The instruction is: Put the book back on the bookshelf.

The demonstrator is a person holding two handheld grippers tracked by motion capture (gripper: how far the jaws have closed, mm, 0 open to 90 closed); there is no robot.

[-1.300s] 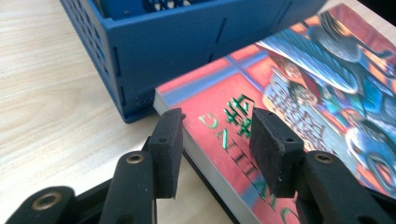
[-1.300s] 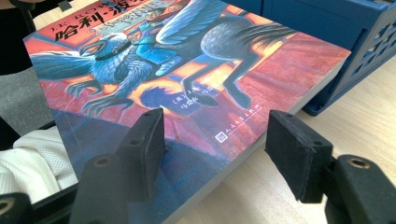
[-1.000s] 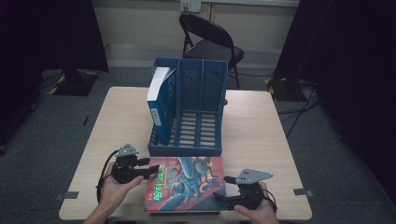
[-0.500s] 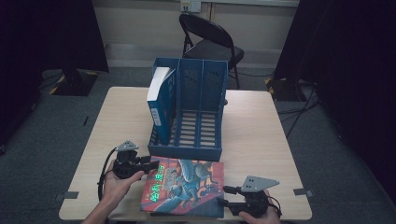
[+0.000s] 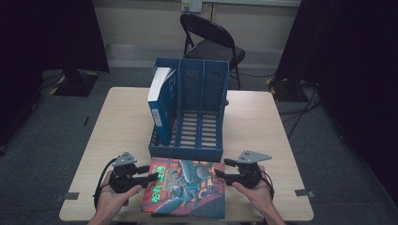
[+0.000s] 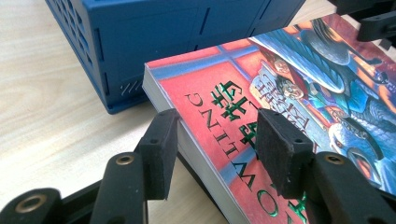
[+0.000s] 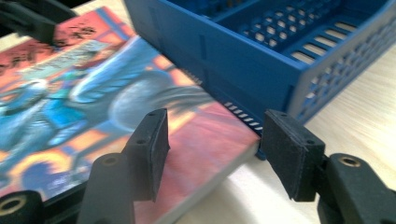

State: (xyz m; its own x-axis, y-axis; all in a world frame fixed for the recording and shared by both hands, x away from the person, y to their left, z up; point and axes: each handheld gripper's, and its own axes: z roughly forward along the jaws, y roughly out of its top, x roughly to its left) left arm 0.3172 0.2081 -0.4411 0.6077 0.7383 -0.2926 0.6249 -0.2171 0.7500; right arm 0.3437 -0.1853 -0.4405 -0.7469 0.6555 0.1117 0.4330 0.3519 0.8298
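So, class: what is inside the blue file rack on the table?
The blue file rack has three slots. A blue book with a white page edge stands in the left slot. The other two slots look empty down to their slatted floors, though the front lip hides their nearest strip.

Pale wood bench point(image 5: 263, 126) carries a blue file rack point(image 5: 199, 140) mid-bench and a red-covered book point(image 5: 187, 187) flat at my near edge, just beside the rack.
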